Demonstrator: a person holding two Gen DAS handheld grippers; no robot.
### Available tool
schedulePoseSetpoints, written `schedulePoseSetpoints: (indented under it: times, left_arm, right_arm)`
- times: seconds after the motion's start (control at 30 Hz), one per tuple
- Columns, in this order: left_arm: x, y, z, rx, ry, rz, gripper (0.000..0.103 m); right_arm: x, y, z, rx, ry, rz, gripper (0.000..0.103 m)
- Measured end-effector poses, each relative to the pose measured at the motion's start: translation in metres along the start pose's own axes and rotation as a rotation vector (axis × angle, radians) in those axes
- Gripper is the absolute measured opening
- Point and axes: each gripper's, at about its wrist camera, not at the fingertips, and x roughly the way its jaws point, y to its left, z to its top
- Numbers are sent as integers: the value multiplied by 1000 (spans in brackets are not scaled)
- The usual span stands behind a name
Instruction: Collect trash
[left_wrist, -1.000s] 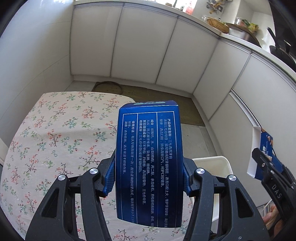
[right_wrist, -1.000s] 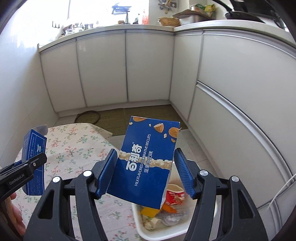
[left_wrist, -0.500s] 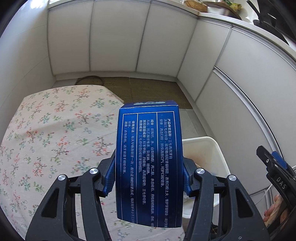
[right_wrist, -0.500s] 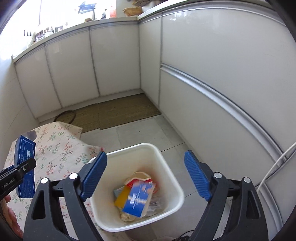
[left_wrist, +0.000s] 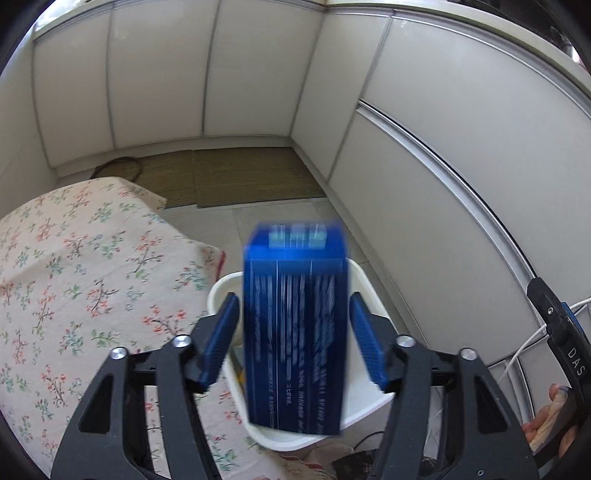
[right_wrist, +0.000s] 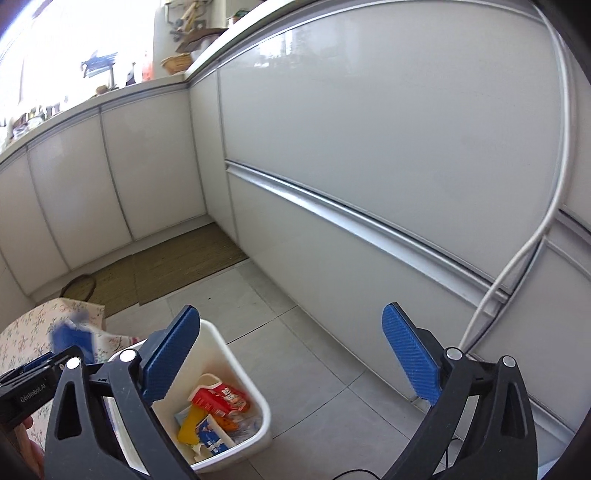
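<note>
My left gripper (left_wrist: 293, 300) hangs over the white bin (left_wrist: 364, 282) and its jaws are opening. A dark blue carton (left_wrist: 295, 325) with white print stands between the pads, blurred, with a gap on each side, so the pads do not press on it. That carton shows as a blue smear (right_wrist: 72, 338) in the right wrist view. My right gripper (right_wrist: 291, 314) is to the right of the bin (right_wrist: 240, 369), still opening wide, with nothing between its fingers. In the bin lie a blue biscuit box (right_wrist: 214, 435), a red packet (right_wrist: 221, 400) and yellow scraps.
A table with a floral cloth (left_wrist: 74, 277) stands left of the bin. White cabinet fronts (left_wrist: 443, 166) curve round the back and right. A woven mat (left_wrist: 240, 177) lies on the grey tile floor. A white cable (right_wrist: 517, 266) hangs down the cabinet at right.
The right gripper opened and dropped the biscuit box into the bin, then swung right. The left gripper travelled from over the table to above the bin; its pads have parted from the blue carton.
</note>
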Motion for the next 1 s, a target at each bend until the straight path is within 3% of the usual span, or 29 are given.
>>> schedulePoseSetpoints:
  times: [0.17, 0.27, 0.47, 0.6, 0.73, 0.9, 1.0]
  left_arm:
    - [-11, -20, -2, 74, -55, 34, 90]
    - [-19, -22, -7, 106, -79, 57, 96]
    - [-45, -16, -24, 184, -119, 132, 96]
    - [-74, -4, -35, 211, -186, 128, 96]
    - [-103, 15, -44, 147, -217, 112, 96]
    - [-121, 34, -59, 81, -175, 123, 96]
    - [-135, 40, -74, 76, -201, 164, 96]
  right_arm:
    - [-2, -12, 0, 44, 35, 5, 96]
    - [-7, -14, 0, 61, 43, 30, 96]
    - [-30, -6, -7, 53, 23, 84, 96]
    - [-42, 3, -17, 56, 37, 112, 96]
    - [-57, 22, -36, -3, 69, 159, 96]
    - [-100, 39, -55, -53, -74, 137, 96]
    - [-117, 47, -61, -75, -137, 148, 96]
